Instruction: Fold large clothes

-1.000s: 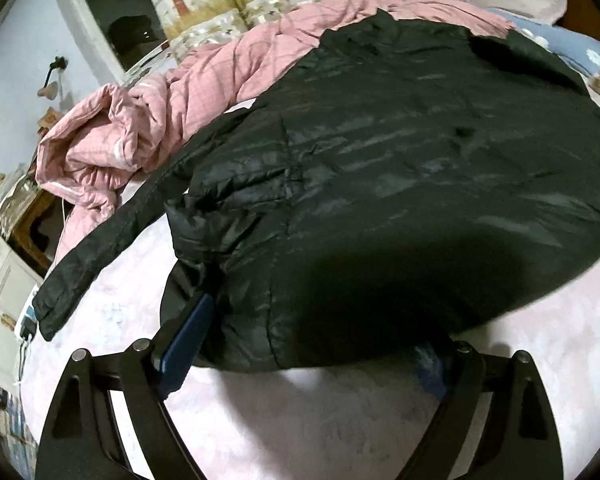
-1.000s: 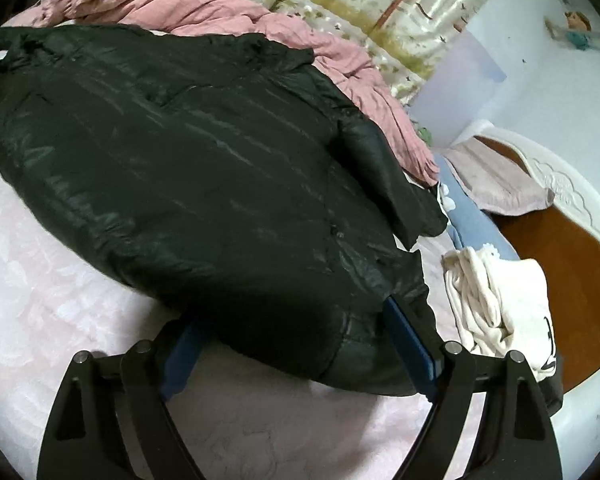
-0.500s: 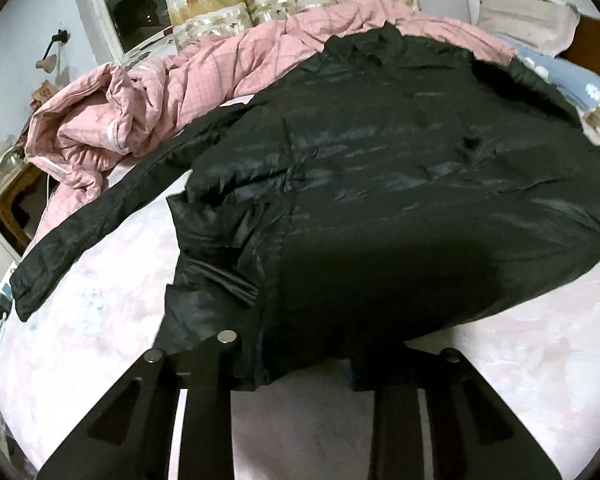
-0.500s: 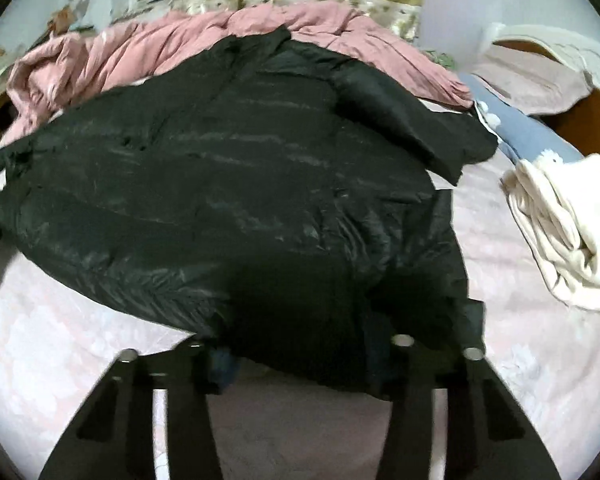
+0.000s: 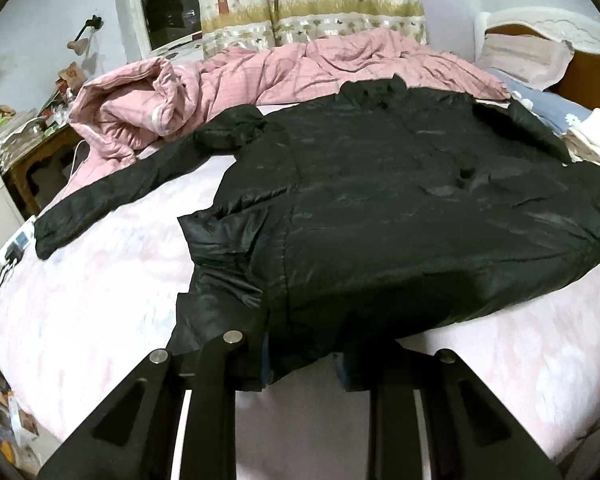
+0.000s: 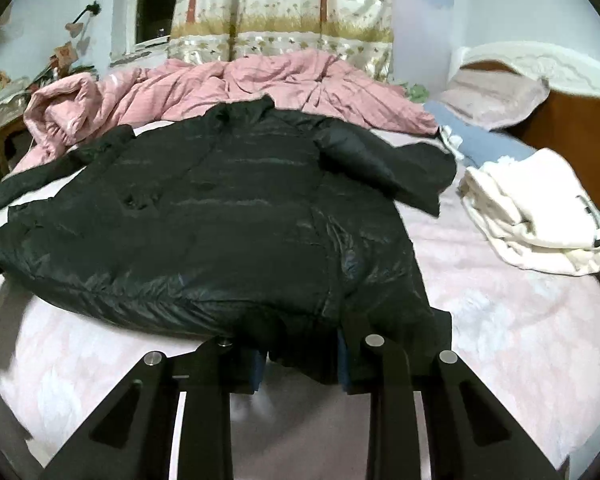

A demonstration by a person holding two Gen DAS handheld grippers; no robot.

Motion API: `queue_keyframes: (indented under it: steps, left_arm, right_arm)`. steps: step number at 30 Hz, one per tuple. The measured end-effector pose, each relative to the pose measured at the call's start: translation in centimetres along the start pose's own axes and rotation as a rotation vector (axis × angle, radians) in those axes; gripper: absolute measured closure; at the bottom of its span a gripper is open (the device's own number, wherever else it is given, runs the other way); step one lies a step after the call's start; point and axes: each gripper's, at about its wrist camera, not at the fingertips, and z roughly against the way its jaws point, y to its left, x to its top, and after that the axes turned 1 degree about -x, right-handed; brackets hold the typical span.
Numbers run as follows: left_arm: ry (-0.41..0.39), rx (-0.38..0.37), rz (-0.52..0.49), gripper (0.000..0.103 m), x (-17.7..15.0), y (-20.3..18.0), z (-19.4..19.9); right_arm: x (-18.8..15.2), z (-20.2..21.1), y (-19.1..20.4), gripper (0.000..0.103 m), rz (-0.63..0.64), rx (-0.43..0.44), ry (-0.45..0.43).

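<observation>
A black quilted puffer jacket (image 5: 400,216) lies spread across the pink bed sheet (image 5: 100,312), filling mid-frame. The left tongs (image 5: 300,364) and right tongs (image 6: 300,364), having just closed, each clench its near hem at bottom centre.

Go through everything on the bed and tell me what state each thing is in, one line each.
black jacket: spread flat, hem lifted at both near corners
left hand-held gripper: just closed on the hem
right hand-held gripper: just closed on the hem
pink quilt: crumpled behind the jacket
white garment: folded, lying apart
</observation>
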Motion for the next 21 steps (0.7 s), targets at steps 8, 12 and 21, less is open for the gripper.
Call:
queue_keyframes:
  steps: [8, 12, 21]
  left_arm:
    - [-0.012, -0.019, 0.037, 0.067, -1.1, 0.9, 1.2]
    - [-0.03, -0.017, 0.042, 0.062, -0.9, 1.1, 1.3]
    - [-0.046, 0.058, 0.076, 0.023, -1.0, 2.0, 1.5]
  right_arm:
    - [-2.7, 2.5, 0.4, 0.073, 0.011, -0.013, 0.005]
    - [-2.4, 2.6, 0.4, 0.073, 0.007, -0.017, -0.011]
    - [-2.4, 2.5, -0.2, 0.043, -0.004, -0.079, -0.023]
